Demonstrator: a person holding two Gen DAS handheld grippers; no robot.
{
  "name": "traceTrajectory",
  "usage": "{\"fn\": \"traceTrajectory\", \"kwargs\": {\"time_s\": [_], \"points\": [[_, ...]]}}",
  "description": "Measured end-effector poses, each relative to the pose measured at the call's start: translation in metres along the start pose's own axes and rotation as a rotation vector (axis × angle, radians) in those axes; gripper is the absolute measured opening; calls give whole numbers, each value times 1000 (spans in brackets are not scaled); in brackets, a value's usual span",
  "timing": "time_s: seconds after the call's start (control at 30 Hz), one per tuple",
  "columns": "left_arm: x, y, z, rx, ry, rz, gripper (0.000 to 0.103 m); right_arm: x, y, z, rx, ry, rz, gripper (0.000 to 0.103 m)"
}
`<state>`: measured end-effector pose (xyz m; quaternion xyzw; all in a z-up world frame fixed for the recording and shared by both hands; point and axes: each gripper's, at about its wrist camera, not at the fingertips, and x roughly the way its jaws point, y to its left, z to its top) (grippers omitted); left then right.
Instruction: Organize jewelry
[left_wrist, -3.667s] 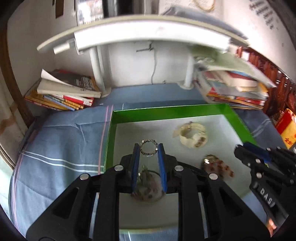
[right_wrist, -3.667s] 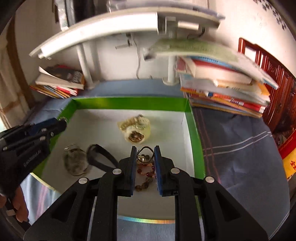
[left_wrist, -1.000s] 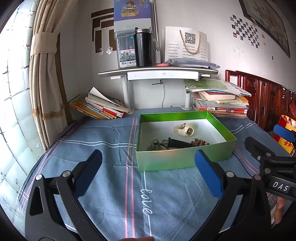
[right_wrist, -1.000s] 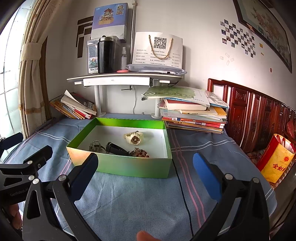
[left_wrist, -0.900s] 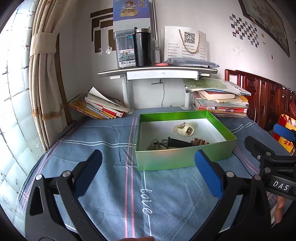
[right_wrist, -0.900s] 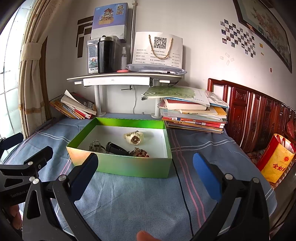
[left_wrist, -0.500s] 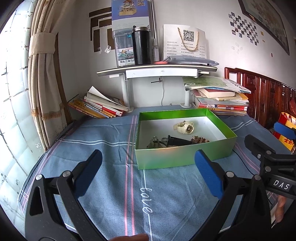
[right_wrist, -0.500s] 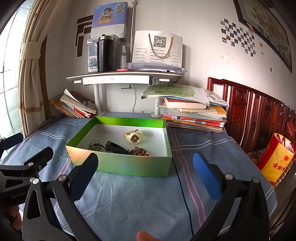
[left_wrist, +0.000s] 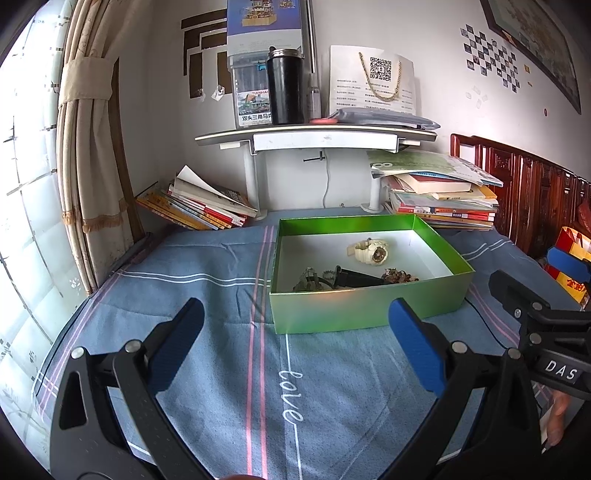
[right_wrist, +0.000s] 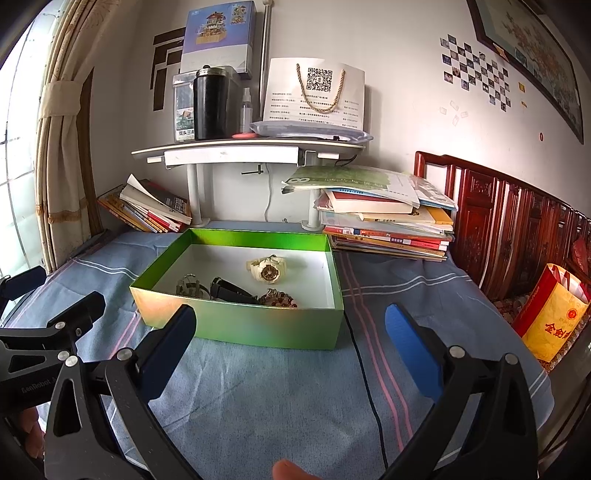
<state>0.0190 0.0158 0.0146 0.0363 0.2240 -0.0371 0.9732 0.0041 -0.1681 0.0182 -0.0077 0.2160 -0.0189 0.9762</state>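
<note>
Above the blue cloth (left_wrist: 207, 295), your left gripper (left_wrist: 295, 339) and right gripper (right_wrist: 288, 332) both gape wide and hold nothing, short of the green box (right_wrist: 236, 325) with the cream watch (right_wrist: 266, 268).

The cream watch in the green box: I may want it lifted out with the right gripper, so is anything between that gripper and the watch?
Yes. The green box has its near wall between the open right gripper and the cream watch. The dark strap and beaded bracelet lie nearer that wall. From above, nothing covers the watch.
</note>
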Motion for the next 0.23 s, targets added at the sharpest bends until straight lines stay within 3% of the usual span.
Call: {"fn": "traceTrajectory", "kwargs": {"time_s": [0.23], "points": [[9, -1, -5, 3, 47, -22, 99, 19, -13, -4, 16, 59, 42, 100]]}}
